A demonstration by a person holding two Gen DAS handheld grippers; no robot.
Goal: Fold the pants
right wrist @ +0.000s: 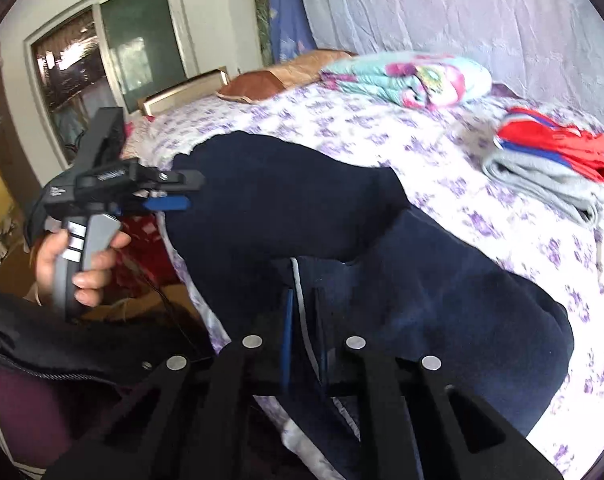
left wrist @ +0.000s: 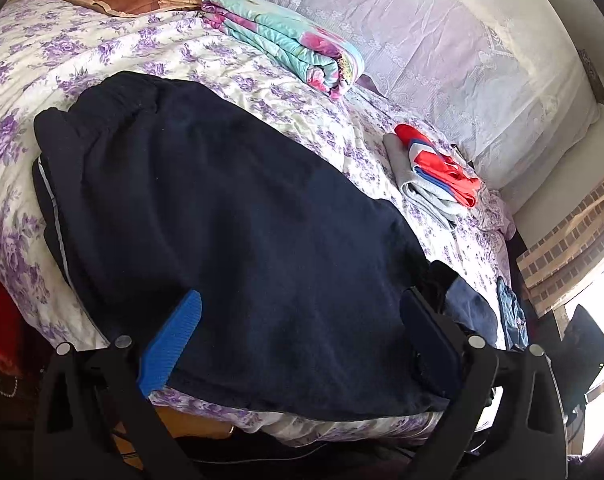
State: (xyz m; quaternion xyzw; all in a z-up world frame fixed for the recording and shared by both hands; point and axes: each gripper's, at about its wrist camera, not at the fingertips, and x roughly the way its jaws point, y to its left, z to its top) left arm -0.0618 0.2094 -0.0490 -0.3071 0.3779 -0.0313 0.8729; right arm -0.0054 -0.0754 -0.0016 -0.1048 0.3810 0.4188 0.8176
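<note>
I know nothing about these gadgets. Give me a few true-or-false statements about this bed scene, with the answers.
1. The pants on the bed are navy. True.
2. The left hand-held gripper is clamped shut. False: its fingers stand wide apart over the pants.
3. The right hand-held gripper is pinching the pants' edge with the pale stripe. True.
4. The folded quilt lies on top of the pants. False: it lies apart, farther up the bed.
5. A folded red, blue and grey garment lies on the bedspread. True.
</note>
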